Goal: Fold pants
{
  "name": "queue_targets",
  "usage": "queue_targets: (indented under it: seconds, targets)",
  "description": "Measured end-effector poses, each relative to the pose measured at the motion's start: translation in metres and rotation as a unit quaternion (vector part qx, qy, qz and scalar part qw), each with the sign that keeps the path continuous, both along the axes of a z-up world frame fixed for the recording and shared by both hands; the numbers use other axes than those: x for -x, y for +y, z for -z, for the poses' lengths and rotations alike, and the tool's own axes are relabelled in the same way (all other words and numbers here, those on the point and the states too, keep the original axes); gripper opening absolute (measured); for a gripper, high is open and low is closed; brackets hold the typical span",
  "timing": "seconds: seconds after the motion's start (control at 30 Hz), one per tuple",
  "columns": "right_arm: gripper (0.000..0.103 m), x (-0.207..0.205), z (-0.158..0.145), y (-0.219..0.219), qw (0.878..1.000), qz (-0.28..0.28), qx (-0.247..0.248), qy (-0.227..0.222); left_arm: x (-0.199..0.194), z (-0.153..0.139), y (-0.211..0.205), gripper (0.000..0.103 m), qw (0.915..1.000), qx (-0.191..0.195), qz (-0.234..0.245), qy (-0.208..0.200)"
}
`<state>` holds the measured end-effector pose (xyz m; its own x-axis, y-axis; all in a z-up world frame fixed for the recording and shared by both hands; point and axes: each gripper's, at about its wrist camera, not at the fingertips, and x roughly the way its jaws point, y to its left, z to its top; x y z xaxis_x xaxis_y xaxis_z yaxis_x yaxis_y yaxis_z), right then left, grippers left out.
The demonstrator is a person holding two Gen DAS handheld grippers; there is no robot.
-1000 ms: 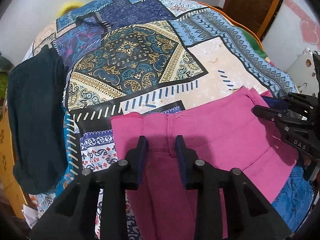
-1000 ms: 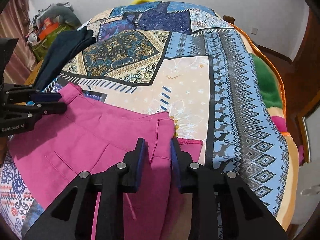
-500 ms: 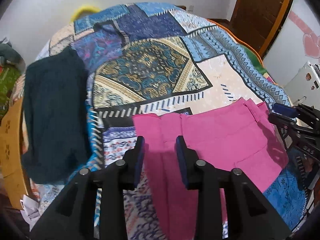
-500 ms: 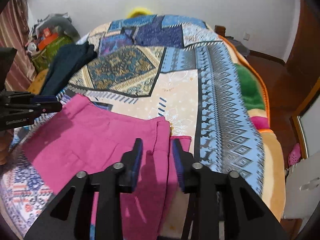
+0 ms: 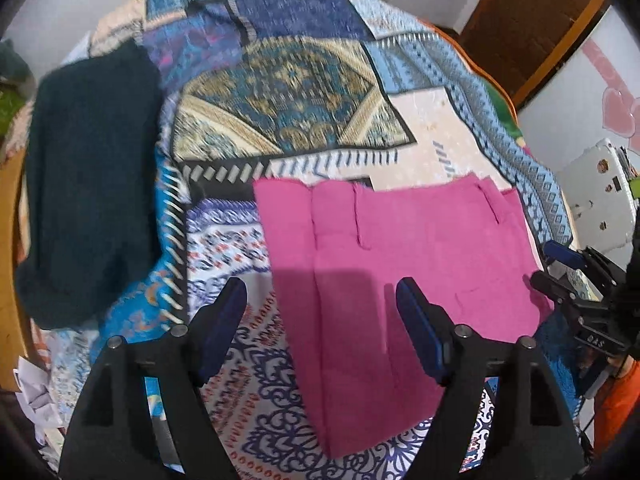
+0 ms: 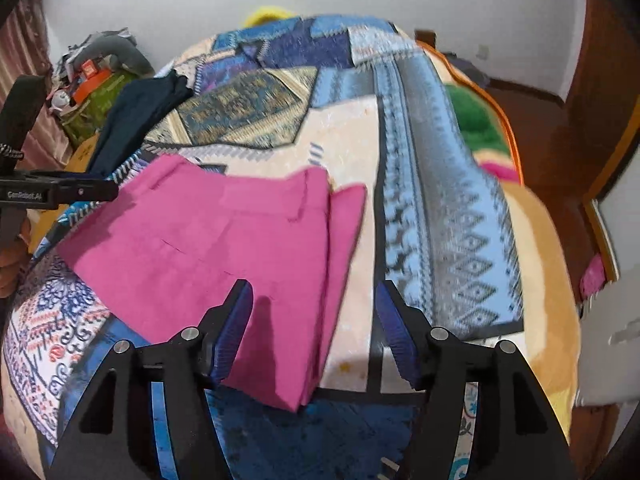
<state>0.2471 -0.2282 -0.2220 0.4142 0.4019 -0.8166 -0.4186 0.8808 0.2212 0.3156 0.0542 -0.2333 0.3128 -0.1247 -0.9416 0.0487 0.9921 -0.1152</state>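
The pink pants (image 5: 392, 264) lie folded flat on the patterned bedspread (image 5: 288, 92), waistband toward the far side. They also show in the right wrist view (image 6: 224, 256), with a folded edge at the right. My left gripper (image 5: 322, 320) is open and empty, raised above the near left part of the pants. My right gripper (image 6: 314, 320) is open and empty, above the pants' near right edge. The right gripper also shows at the right edge of the left wrist view (image 5: 576, 284), and the left gripper at the left edge of the right wrist view (image 6: 60, 192).
A dark teal garment (image 5: 88, 176) lies on the bed's left side. A green blanket (image 6: 476, 120) and orange bed edge (image 6: 508, 128) are on the right. A cluttered pile (image 6: 92, 80) sits by the wall. A wooden door (image 5: 532, 20) stands at the far right.
Both grippers have opened and let go of the pants. Both have pulled back and up from the pants, which now lie flat on the bed.
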Motion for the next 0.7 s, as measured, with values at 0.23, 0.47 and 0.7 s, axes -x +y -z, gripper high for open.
queue_targets:
  seconds: [0.23, 0.47, 0.7]
  targets:
    - [0.06, -0.022, 0.007, 0.001, 0.999, -0.005, -0.028, 0.017, -0.014, 0.022, -0.005, 0.072, 0.9984, 0.03, 0.014, 0.046]
    - [0.058, -0.033, 0.017, 0.02, 0.999, -0.023, -0.021, 0.024, -0.018, 0.027, -0.006, 0.053, 0.9983, 0.039, 0.023, 0.037]
    - [0.017, -0.041, 0.02, 0.022, 0.999, -0.006, -0.03, 0.028, -0.014, 0.018, -0.006, 0.019, 0.9991, 0.033, 0.025, 0.006]
